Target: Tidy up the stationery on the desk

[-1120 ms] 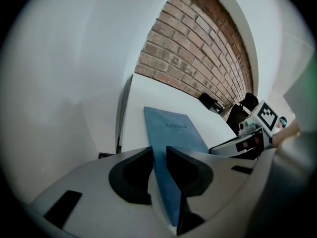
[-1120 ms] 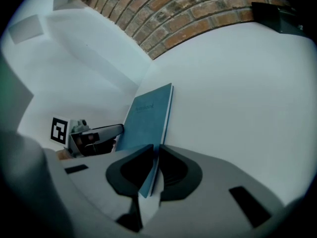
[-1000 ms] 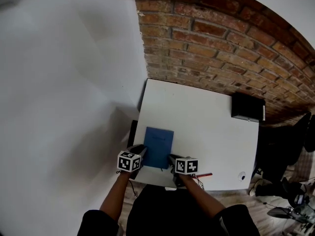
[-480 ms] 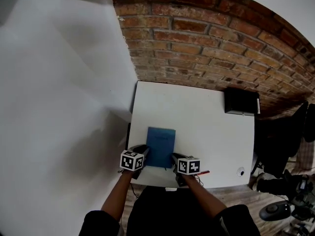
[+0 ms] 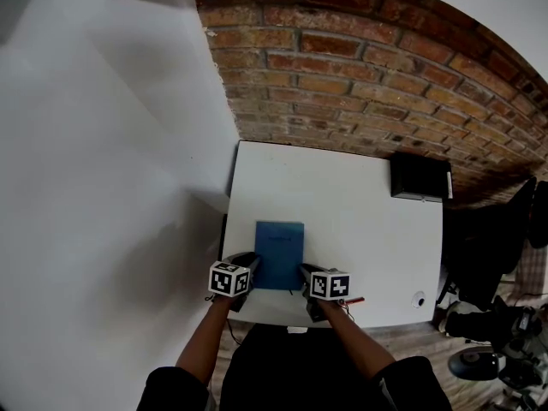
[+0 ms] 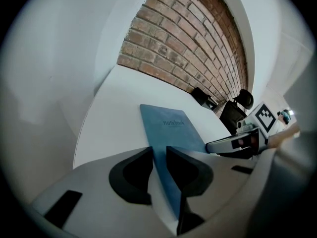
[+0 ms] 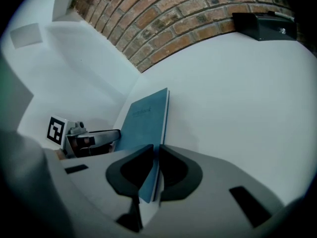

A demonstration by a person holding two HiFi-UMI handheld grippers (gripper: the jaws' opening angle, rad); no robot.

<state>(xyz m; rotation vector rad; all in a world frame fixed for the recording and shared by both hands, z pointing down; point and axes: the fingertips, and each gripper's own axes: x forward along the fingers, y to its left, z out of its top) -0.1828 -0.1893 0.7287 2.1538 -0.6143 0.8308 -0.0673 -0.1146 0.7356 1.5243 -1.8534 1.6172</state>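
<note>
So both grippers are pinching the same blue notebook [image 5: 279, 255], one on each side of its near end. In the left gripper view the left gripper [image 6: 159, 162] has its dark fingers [image 6: 132, 176] only a narrow gap apart, and that gap is filled by the notebook's edge, so it's clamped on it. The right gripper [image 7: 155, 165] does the same: its fingers [image 7: 174, 175] are nearly together, with the cover and the pale page edges squeezed between them.

From the head view the notebook sits left of centre in the frame, over the near left part of the white desk [image 5: 360, 221]. I can't tell if it's flat on the desk or slightly lifted.

A red pen [image 5: 354, 301] lies just right of the right gripper, at the desk's near edge. A black box [image 5: 420, 178] sits in the far right corner, by the brick wall [image 5: 360, 67].
</note>
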